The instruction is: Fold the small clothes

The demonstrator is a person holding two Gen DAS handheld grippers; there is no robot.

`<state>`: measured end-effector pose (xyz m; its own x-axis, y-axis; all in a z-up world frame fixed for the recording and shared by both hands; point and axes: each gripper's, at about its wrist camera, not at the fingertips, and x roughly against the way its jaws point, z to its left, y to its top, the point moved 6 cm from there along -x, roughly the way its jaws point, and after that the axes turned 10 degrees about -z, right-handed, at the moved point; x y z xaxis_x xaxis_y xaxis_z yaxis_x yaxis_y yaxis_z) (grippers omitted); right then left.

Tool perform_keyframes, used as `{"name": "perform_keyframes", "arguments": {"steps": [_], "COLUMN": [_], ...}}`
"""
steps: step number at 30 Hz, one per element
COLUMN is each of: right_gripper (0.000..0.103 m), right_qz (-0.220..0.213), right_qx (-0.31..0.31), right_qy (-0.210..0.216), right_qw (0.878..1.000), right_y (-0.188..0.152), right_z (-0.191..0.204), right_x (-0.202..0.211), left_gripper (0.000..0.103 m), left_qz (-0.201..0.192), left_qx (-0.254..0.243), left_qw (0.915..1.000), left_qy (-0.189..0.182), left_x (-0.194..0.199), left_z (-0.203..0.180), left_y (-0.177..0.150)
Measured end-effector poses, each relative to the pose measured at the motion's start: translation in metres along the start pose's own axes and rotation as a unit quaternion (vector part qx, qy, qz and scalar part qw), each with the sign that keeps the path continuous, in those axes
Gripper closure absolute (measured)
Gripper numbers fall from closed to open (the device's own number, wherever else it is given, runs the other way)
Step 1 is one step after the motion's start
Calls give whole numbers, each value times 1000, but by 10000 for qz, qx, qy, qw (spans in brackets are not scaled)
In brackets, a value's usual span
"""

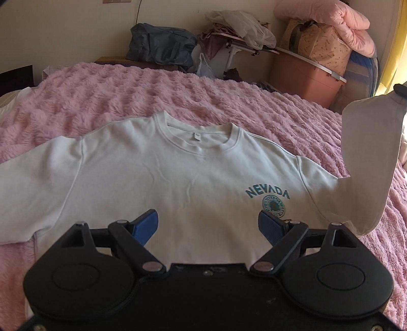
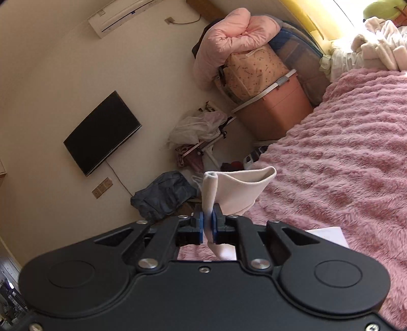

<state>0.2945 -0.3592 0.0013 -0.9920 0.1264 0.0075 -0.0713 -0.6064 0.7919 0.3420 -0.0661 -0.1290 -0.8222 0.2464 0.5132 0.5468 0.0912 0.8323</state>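
Note:
A white sweatshirt (image 1: 157, 173) with a blue NEVADA print (image 1: 267, 193) lies face up on the pink fluffy bedspread (image 1: 178, 94), collar away from me. My left gripper (image 1: 207, 225) hovers open over its lower chest, blue pads wide apart, nothing between them. The shirt's right sleeve (image 1: 368, 157) is lifted up off the bed at the right edge. In the right wrist view my right gripper (image 2: 209, 224) is shut on the sleeve cuff (image 2: 236, 188), which sticks up and folds over above the blue pads.
Beyond the bed stand a pink storage box (image 2: 274, 112), a patterned bag and a pink quilt (image 1: 338, 23) stacked on it, a dark bag (image 1: 160, 43) and a small cluttered table (image 1: 244, 38). A wall television (image 2: 101, 132) hangs on the far wall. More laundry (image 2: 379, 48) lies near the window.

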Motion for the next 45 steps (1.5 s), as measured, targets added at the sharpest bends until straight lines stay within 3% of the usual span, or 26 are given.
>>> {"name": "perform_keyframes", "arguments": {"steps": [5,9,17,22,25,31,35,41,45], "right_gripper": [95,95,95,95,86,74,64,64,64], "right_qz": [546,1040,2193,2701,2966,3085,2911,2664,2604], "right_qx": [33,107,416,643,987,1205,1487,1908,1968], "right_qy": [662,916,1231,1268,1415,1947,1937,1454,1033], "right_qw": [9963,9903,9670,9523,9393,9233,9250,9335,9396], "right_y": [-68,-128,-262,-328,-356,-347,-313,-259,-241], "right_z": [73,110,143,138,134,132,117,67,36], "right_x": [-20,-29,-32,-30,-29,-12,9,24,29], "left_gripper": [12,12,12,12,12,12,12,14,17], "left_qz": [-75,-121,-190,-168,-158,-11,131,-128,-244], "left_qx": [267,581,771,1073,1287,1109,967,1352,1111], "left_qw": [9988,9960,9899,9883,9885,9918,9939,9907,9932], "left_qy": [408,667,1178,1068,777,635,516,-124,-263], "left_x": [28,45,73,69,52,7,-14,-16,-18], "left_z": [70,115,186,199,193,181,174,164,152], "left_y": [4,1,-14,-19,-17,-16,-23,-22,-22]}}
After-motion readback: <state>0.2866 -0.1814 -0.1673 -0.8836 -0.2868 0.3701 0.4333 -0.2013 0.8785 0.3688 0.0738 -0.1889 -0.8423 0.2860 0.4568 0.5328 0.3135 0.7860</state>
